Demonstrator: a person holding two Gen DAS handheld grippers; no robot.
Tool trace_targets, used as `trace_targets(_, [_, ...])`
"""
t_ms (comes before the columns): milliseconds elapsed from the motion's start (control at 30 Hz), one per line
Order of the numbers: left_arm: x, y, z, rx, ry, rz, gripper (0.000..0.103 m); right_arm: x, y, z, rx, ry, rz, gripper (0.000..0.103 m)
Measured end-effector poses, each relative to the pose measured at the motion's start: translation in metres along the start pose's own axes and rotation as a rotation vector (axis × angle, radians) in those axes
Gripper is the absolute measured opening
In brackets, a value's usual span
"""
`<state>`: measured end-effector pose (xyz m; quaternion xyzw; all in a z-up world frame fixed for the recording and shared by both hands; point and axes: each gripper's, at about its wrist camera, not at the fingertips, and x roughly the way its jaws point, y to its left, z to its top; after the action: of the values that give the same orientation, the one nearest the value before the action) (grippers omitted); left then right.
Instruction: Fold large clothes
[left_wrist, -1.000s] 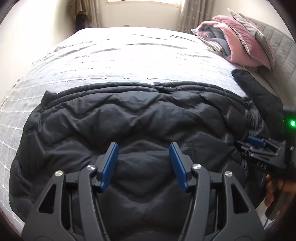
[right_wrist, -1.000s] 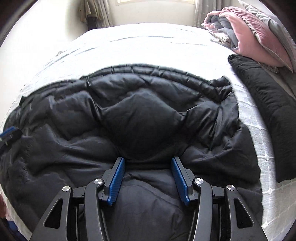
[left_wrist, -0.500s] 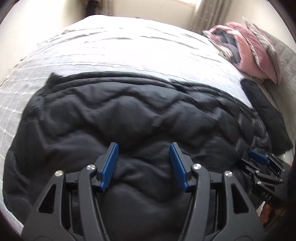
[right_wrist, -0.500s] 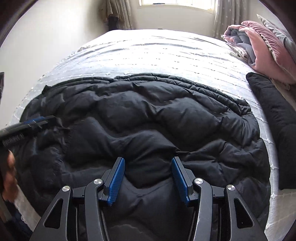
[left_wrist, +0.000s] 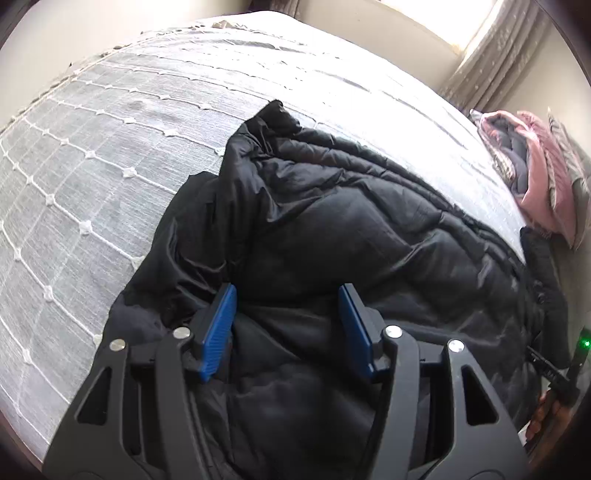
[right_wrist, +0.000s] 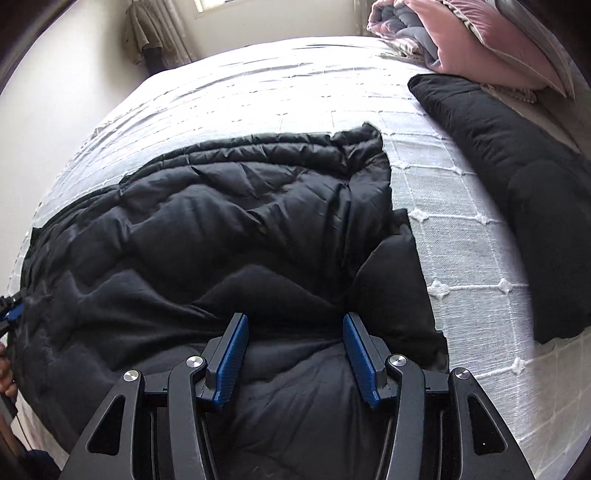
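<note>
Jacket flat on bed; both claws spread above it.

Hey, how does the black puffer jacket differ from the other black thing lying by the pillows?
The black puffer jacket is shiny and quilted into puffy panels; the black fleece item looks matte and fuzzy. The jacket lies spread wide over the near part of the bed; the fleece item forms a long narrow strip near the pink pillows. Both are black and lie on the bed.
</note>
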<state>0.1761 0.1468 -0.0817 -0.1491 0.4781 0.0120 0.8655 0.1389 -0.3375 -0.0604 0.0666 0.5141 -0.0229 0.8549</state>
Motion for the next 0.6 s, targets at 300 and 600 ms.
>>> trace_targets(300, [-0.036,-0.061,-0.011,0.129,-0.074,-0.061,0.059,-0.021,0.028,0.006,-0.044,-0.06,-0.056,0.056])
trace_targets(600, [-0.017,-0.189,-0.052,0.474,-0.031,-0.074,0.059,-0.008,0.061,0.001,-0.116,-0.052,-0.024,0.061])
